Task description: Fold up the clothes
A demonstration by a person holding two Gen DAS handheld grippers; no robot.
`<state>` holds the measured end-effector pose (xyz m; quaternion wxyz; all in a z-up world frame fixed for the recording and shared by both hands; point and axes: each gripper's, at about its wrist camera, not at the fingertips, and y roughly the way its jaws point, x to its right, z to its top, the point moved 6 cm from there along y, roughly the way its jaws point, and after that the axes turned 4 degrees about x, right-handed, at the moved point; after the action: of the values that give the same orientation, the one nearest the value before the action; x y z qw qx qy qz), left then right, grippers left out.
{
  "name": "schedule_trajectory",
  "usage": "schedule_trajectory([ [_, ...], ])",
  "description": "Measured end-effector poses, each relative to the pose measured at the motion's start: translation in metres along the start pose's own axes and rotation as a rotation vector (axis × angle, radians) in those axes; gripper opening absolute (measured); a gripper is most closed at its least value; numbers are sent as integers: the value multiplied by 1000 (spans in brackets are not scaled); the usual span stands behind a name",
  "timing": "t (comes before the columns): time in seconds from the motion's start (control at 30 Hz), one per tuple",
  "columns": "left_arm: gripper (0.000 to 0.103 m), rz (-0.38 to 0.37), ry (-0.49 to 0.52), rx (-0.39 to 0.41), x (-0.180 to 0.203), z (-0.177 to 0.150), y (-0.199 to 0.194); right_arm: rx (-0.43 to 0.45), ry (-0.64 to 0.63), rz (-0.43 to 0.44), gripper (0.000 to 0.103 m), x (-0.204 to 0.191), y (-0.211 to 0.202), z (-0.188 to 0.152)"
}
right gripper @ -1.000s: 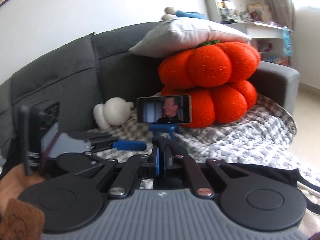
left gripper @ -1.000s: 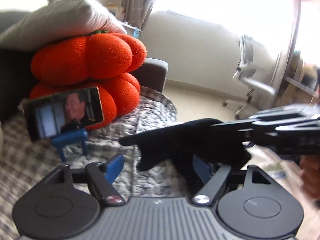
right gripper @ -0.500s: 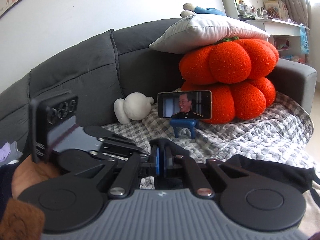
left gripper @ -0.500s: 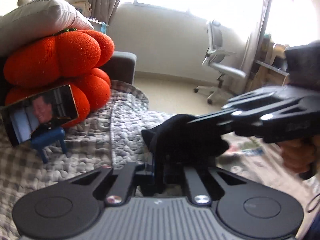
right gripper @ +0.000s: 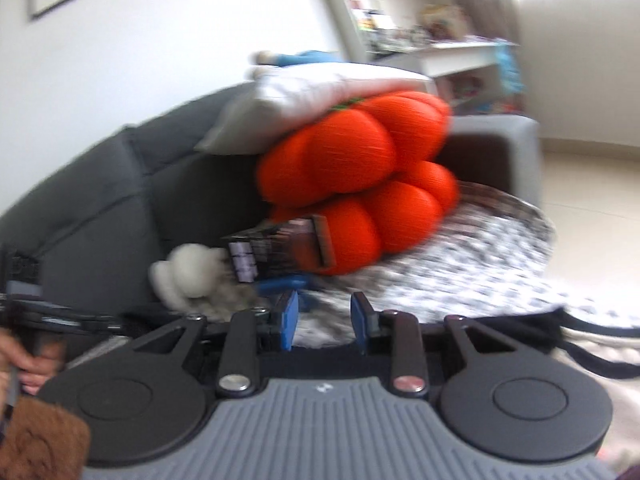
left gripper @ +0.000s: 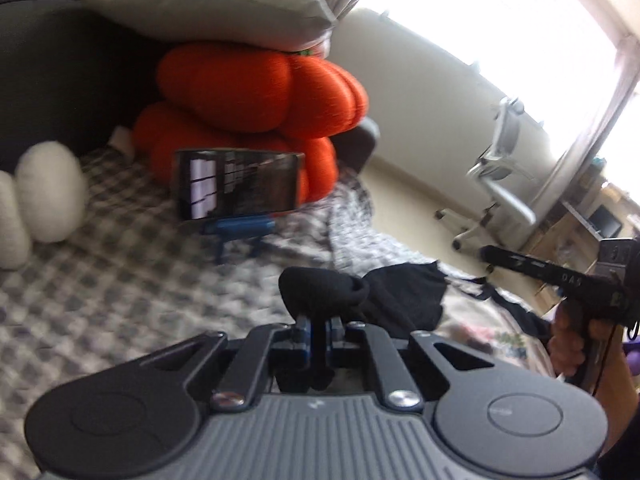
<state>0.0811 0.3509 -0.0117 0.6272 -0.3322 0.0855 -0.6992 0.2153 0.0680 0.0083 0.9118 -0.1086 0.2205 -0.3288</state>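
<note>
Sofa (right gripper: pixel 100 208) is my landmark, and the black garment (left gripper: pixel 404 296) lies on the checked blanket (left gripper: pixel 120 280) over its seat, just in front of the phone (left gripper: pixel 238 184). My left gripper (left gripper: pixel 318 332) is clenched on a bunched roll of that cloth, the pads pressed together with black fabric between them. My right gripper (right gripper: pixel 324 324) is released, its blue pads apart with nothing between them, hovering above the same seat.

Judging from this, I am mid-fold: one hand has a corner or edge, and the other needs a matching one. I would bring the right gripper to the loose part of the garment toward the sofa's open end, pinch a single layer, then pull both hands apart so the cloth goes flat before I lay it over. The fabric looks thin and limp, so a shallow bite may slip.

Stacked against the sofa's far arm are orange cushions (left gripper: pixel 256 92) under a grey pillow (left gripper: pixel 208 12). A white plush (left gripper: pixel 48 196) sits by the backrest. Beyond the sofa stand a window (left gripper: pixel 500 12) and an office chair (left gripper: pixel 504 184). Both views are blurred.
</note>
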Motion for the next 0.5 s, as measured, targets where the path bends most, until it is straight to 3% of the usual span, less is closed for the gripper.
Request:
schedule_trajectory([
  [0.23, 6, 142, 86, -148, -52, -8, -8, -72, 19, -139, 33, 29, 8, -15],
  [0.5, 11, 237, 246, -331, -83, -20, 2, -129, 21, -205, 33, 45, 16, -31],
])
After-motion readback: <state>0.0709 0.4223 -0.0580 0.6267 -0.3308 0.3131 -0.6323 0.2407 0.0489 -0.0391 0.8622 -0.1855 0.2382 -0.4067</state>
